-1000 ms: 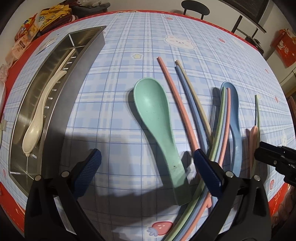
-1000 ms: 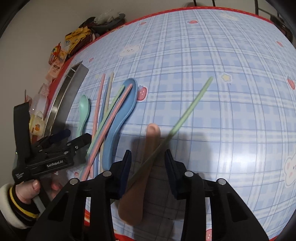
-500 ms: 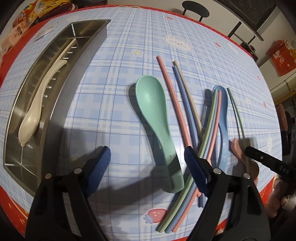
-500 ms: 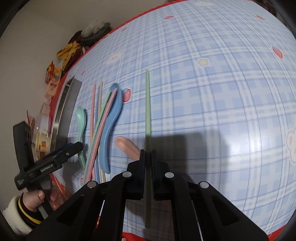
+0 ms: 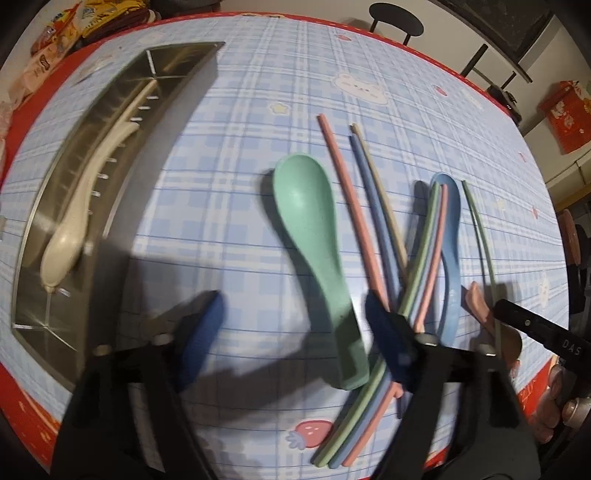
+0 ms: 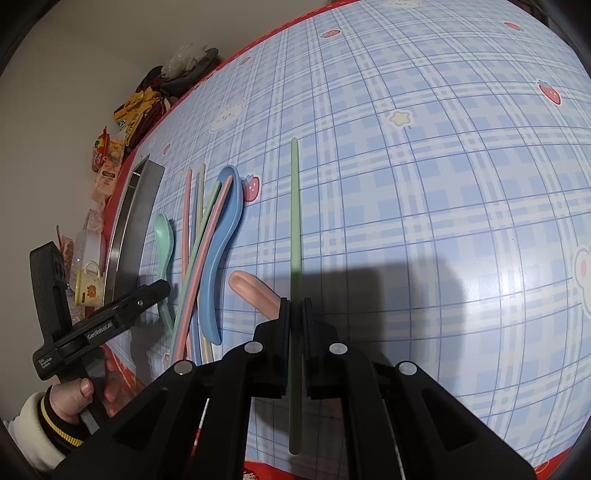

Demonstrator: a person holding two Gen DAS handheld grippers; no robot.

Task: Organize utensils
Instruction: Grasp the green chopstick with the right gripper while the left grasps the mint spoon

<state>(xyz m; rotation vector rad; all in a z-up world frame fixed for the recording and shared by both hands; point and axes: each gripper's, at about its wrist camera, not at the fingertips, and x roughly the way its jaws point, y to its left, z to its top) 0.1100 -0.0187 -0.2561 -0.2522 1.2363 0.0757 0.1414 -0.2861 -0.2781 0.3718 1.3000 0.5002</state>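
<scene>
My right gripper (image 6: 294,314) is shut on a green chopstick (image 6: 294,206), which points forward and is held above a pink spoon (image 6: 255,291). My left gripper (image 5: 295,328) is open, low over the handle of a green spoon (image 5: 314,229). Right of it lie pink, blue and beige chopsticks (image 5: 354,206) crossing more chopsticks and a blue spoon (image 5: 450,236). A steel utensil tray (image 5: 122,221) at the left holds a cream spoon (image 5: 85,206). The right gripper (image 5: 532,325) with its green chopstick (image 5: 480,229) also shows in the left wrist view.
The blue plaid tablecloth (image 6: 424,184) has a red border at its edges. Snack packets (image 6: 110,155) and a small yellow cup (image 6: 88,284) stand beyond the tray's far side. A black stool (image 5: 395,18) stands past the table's far edge.
My right gripper closed on the green chopstick and turned it to point straight ahead. My left gripper drew back slightly and stayed open over the green spoon.
</scene>
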